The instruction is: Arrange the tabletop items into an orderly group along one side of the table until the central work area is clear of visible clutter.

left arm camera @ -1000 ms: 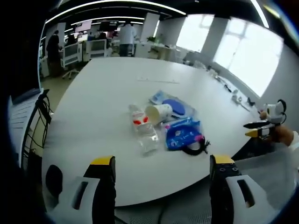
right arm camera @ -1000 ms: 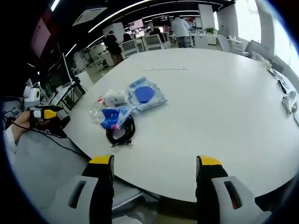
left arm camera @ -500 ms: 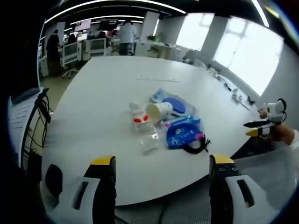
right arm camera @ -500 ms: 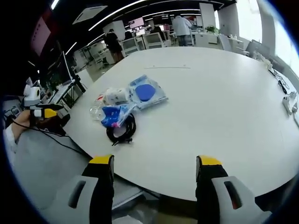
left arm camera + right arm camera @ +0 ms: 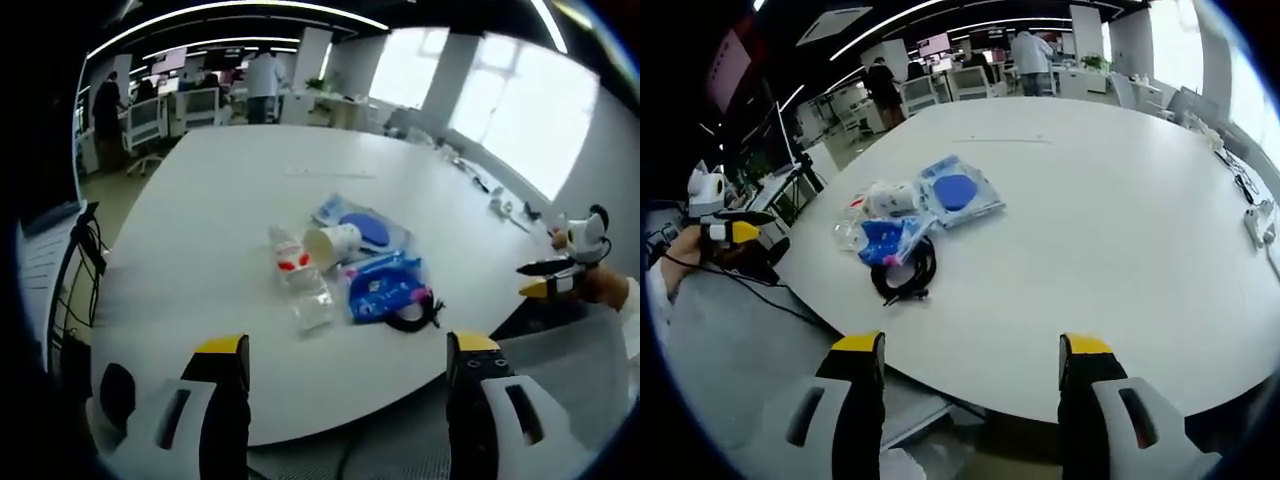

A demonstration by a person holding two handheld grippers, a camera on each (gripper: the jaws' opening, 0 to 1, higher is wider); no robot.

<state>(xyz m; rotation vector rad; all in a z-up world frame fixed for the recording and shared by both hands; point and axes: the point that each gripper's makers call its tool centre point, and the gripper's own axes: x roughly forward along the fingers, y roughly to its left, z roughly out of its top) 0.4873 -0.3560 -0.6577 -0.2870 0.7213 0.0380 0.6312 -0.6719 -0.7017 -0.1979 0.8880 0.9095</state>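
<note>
Tabletop items [image 5: 350, 270] lie clustered on the white table [image 5: 200, 200], both grippers apart.

- surface [image 5: 200, 250]: smooth, matt white
- bottle [image 5: 298, 282]: clear, shiny plastic
- cup [image 5: 332, 243]: matt white paper
- blue pouch [image 5: 383, 291]: glossy plastic film
- cable [image 5: 904, 277]: black, rubbery coil
</note>
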